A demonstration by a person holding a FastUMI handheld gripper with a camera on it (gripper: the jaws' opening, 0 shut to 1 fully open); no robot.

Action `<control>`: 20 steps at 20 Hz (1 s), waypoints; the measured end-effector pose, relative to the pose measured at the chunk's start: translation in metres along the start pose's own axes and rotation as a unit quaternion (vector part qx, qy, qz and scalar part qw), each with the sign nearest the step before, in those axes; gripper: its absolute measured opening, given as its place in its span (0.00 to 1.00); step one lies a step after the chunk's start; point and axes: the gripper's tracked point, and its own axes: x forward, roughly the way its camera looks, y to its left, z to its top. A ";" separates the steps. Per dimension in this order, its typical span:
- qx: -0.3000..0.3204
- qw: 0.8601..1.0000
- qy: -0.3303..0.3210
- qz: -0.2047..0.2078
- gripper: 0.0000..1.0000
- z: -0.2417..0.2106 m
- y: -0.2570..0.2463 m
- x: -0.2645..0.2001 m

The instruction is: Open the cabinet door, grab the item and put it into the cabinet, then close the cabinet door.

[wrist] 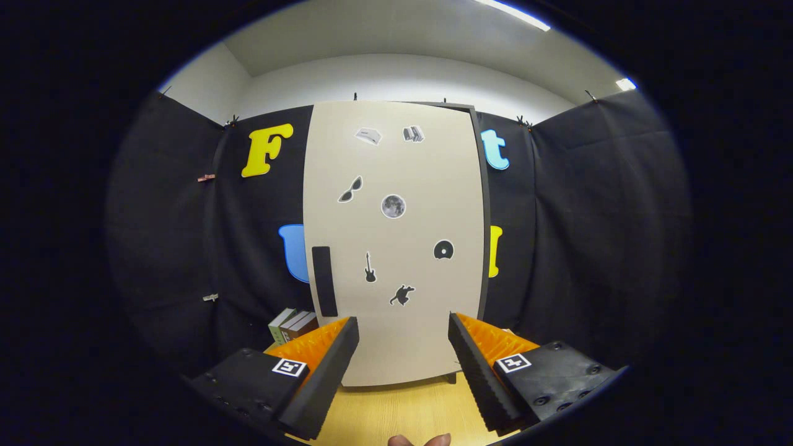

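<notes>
A tall beige cabinet door (396, 248) with several small stickers stands shut straight ahead, beyond my fingers. Its dark vertical handle (324, 280) is on the door's left side, just above my left fingertip. My gripper (403, 337) is open, fingers spread wide with nothing between them, held a short way in front of the door. A few books (292, 324) stand to the left of the cabinet's base, partly hidden behind my left finger.
The cabinet stands on a light wooden tabletop (403, 412). Black cloth walls close in the booth on the left, behind and on the right. A bit of a person's fingers (420, 440) shows below the gripper.
</notes>
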 end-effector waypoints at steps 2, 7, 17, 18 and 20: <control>0.000 1.000 0.001 0.000 0.95 -0.001 0.000 0.000; 0.000 1.000 0.000 0.001 0.95 0.000 -0.002 -0.002; -0.002 1.000 -0.002 0.004 0.95 0.002 0.002 -0.002; -0.003 1.000 -0.002 0.004 0.95 0.002 0.002 -0.002; -0.003 1.000 -0.003 0.004 0.95 0.002 0.001 -0.001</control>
